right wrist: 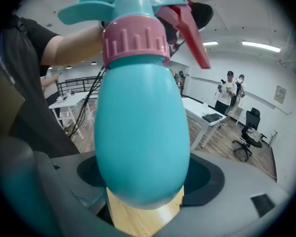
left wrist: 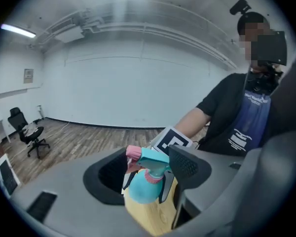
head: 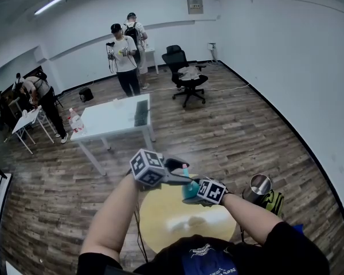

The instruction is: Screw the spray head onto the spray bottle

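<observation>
My L hand-held gripper [left wrist: 147,168] comes in from the left. Its jaws stand pretty wide and sit on the two ends of the spray head [left wrist: 153,158]: the pink tip [left wrist: 133,152] is at one jaw and the back of the head is at the other.

The spray head sits on top of the spray bottle [right wrist: 140,132], w/ the pink ring [right wrist: 134,41] around the neck. The bottle is blue-green, fat like an egg, and stands about upright. It is in the middle, btw my two arms, over the far edge of the round yellow worktop [head: 166,219]. I can't tell if its bottom touches the wood.

My R hand-held gripper [right wrist: 140,181] comes in from the right. Its jaws are wide too, and they hold the fat lower part of the bottle, one jaw on each side.

Further right, on the floor near the worktop, stands a shiny metal cup [head: 260,185].
</observation>
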The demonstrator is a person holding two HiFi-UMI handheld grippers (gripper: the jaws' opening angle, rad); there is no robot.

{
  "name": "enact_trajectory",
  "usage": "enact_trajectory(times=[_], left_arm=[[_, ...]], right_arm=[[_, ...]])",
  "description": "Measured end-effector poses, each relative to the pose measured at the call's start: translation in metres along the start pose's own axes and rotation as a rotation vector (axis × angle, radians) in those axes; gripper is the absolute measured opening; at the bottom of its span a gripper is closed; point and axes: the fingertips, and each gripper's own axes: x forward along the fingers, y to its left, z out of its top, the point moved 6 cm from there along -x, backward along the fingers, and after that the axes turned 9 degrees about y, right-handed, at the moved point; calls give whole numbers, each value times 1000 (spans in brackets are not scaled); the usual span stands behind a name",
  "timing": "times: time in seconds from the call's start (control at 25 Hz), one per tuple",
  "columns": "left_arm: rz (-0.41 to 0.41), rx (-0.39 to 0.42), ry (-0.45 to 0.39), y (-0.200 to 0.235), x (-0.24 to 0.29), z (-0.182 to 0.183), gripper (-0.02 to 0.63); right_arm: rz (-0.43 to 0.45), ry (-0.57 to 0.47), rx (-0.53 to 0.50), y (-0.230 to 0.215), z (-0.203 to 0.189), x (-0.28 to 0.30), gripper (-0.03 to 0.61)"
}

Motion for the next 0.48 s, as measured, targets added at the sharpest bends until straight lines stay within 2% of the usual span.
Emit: enact_trajectory(times=[0.08,0.16,0.32,0.48], left_arm=[[-30,49,20,-5,1,-4,305],[0,13,-10,2,-1,-7,307],[191,-230,-165,28,-15,-11,322],[273,-434,-232,32,-18,-23,322]], right_arm=[[50,-7,-34,8,-1,3,420],[67,-29,-5,6,-1,3,422],[17,-64,145,-18,0,-4,422],[-65,-19,192,-29,-13,-4,422]])
